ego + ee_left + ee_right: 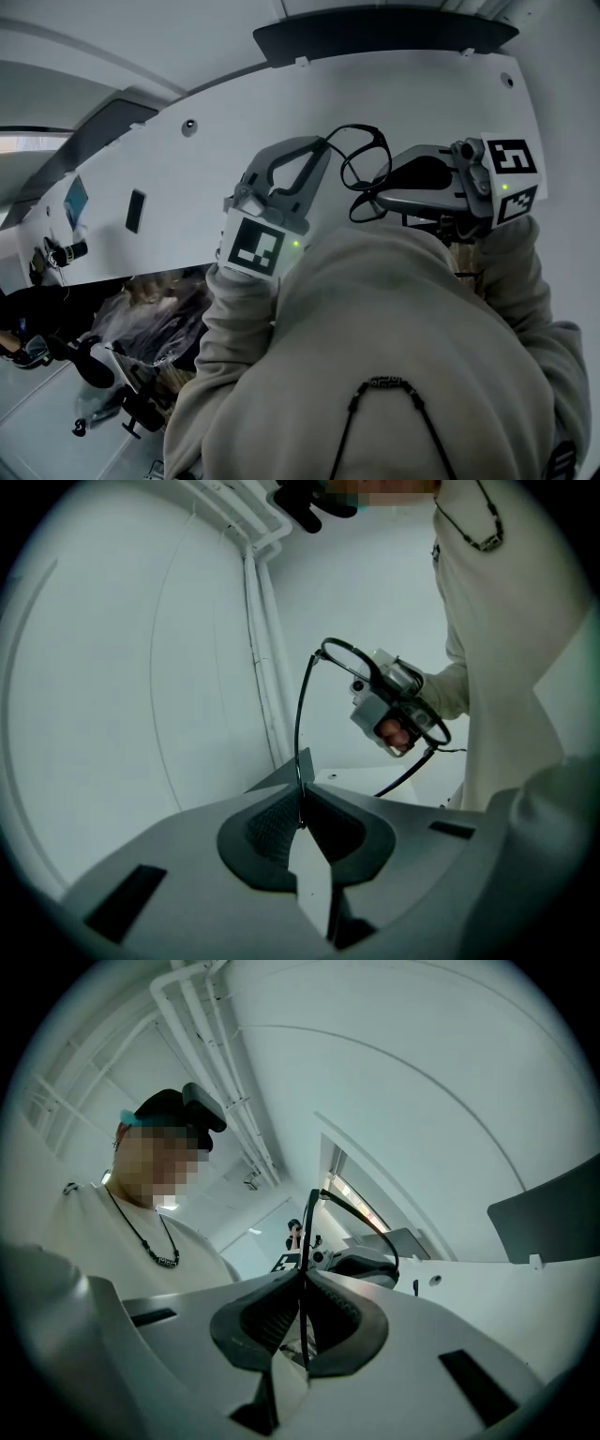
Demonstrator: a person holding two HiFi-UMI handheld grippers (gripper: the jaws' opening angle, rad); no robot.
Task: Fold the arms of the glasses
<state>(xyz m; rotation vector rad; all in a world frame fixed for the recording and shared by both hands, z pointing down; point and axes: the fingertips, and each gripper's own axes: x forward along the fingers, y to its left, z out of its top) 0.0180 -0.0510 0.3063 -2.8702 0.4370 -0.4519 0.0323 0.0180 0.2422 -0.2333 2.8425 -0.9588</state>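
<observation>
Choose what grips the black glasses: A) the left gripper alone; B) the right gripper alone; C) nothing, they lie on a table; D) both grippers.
D: the left gripper and the right gripper each have their jaws shut on a thin black part of the glasses, held in mid-air.

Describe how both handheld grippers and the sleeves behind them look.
The left gripper and right gripper both have smooth grey moulded shells, with dark ribbed pads lining the jaws. Each carries a marker cube, white with black squares, and a small green light. The sleeves are pale cream and loose.
</observation>
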